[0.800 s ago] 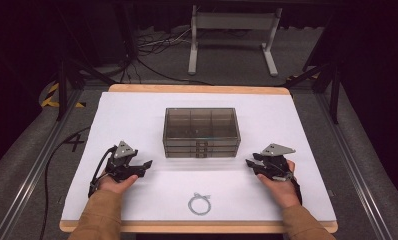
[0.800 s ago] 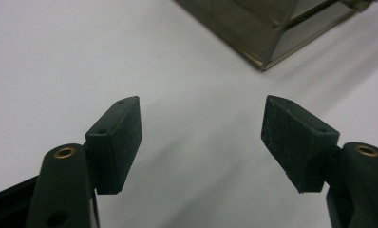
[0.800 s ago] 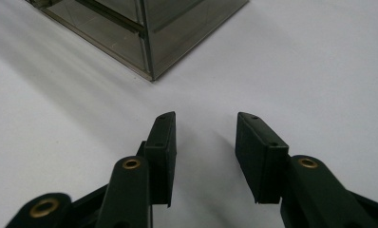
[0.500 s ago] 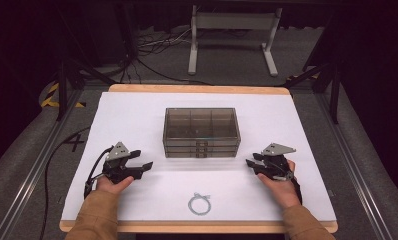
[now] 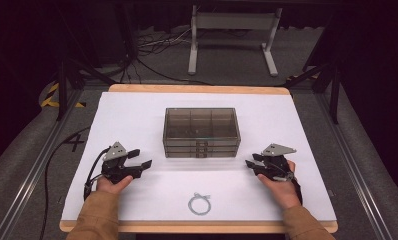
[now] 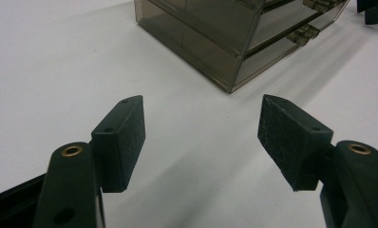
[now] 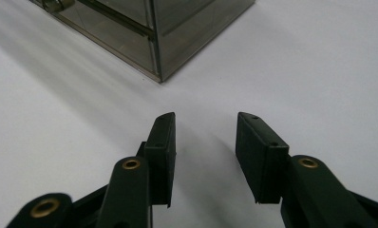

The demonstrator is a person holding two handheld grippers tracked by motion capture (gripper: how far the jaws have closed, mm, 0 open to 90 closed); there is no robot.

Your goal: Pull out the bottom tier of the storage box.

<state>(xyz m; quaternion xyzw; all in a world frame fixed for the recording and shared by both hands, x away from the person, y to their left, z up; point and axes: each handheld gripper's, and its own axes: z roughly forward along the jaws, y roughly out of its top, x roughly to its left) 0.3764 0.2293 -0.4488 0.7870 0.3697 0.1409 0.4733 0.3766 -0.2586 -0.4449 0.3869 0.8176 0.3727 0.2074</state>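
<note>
White sheet covers the desk (image 5: 137, 115), dark floor with cables and a metal stand behind. Versus the earlier frames, the left gripper (image 5: 139, 159) has turned on the spot toward the drawer box (image 5: 201, 131); the right gripper (image 5: 253, 163) sits where it was. One smoky clear drawer box stands mid-desk, between the grippers and a bit farther back, touching neither. One small coiled cable ring (image 5: 199, 204) lies near the front edge, apart from both hands. Left jaws stand wide apart, nothing between them, aimed at the box's near corner (image 6: 234, 47). Right jaws are apart by a narrower gap, empty, also pointing at a box corner (image 7: 158, 42). Box contents are hard to make out through tinted walls; drawer count is unclear, handles partly cut off in both gripper views. Two grippers, two hands, forearms cut at bottom.
</note>
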